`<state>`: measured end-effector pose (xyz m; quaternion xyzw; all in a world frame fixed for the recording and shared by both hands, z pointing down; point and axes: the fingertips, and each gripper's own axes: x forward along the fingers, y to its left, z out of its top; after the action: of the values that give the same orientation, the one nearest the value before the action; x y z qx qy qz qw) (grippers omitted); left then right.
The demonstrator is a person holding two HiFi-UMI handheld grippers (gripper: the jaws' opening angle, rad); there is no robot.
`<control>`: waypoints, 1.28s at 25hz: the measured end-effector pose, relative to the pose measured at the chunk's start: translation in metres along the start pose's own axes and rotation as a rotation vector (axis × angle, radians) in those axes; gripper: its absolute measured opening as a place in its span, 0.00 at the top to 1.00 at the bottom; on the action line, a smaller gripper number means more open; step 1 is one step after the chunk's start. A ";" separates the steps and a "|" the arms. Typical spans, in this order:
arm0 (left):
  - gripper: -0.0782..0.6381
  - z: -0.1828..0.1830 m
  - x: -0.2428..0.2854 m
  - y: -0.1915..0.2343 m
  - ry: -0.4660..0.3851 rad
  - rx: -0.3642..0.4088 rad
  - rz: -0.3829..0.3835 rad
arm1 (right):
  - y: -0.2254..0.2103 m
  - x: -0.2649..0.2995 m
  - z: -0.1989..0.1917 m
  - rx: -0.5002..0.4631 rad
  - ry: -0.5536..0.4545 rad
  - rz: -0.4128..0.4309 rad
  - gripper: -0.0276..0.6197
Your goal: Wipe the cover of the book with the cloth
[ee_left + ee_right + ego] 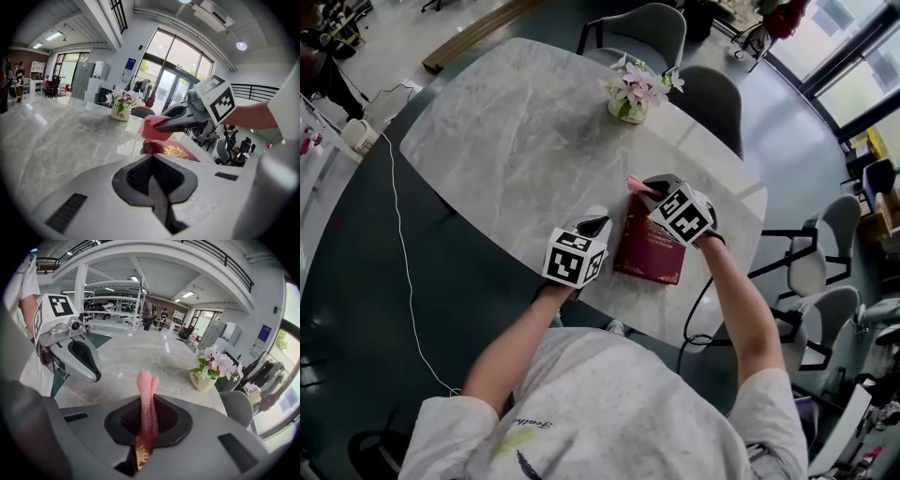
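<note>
A dark red book (649, 251) with a gold emblem lies near the table's front edge. My right gripper (645, 187) hovers over its far end, shut on a pink cloth (634, 181) that sticks out past the tips. In the right gripper view the cloth (146, 394) stands pinched between the jaws, and a strip of the book (140, 454) shows below. My left gripper (596, 225) sits just left of the book, shut and empty. The left gripper view shows the right gripper (165, 124), the cloth (151, 129) and the book (177, 152) beneath them.
A small pot of pink flowers (631, 95) stands at the far side of the marble table (516, 150). Grey chairs (712, 98) ring the far and right sides. A white cable (401, 253) runs across the floor on the left.
</note>
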<state>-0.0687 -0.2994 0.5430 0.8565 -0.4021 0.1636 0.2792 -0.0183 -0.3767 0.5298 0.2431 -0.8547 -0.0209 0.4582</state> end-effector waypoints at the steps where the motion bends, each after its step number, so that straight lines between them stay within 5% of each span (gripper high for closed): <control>1: 0.88 -0.001 0.001 0.003 0.006 0.002 -0.005 | -0.004 0.006 0.001 -0.009 0.012 -0.008 0.93; 9: 0.88 -0.003 -0.001 0.030 0.030 -0.003 -0.034 | -0.024 0.042 0.009 -0.032 0.096 -0.080 0.94; 17: 0.88 -0.004 -0.004 0.040 0.045 0.011 -0.081 | 0.000 0.069 -0.008 -0.045 0.205 -0.035 0.93; 32: 0.88 -0.008 -0.023 0.054 0.059 0.042 -0.144 | 0.035 0.071 -0.020 0.094 0.247 -0.019 0.94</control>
<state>-0.1256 -0.3089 0.5563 0.8837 -0.3273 0.1764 0.2842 -0.0493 -0.3728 0.6057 0.2730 -0.7893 0.0449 0.5481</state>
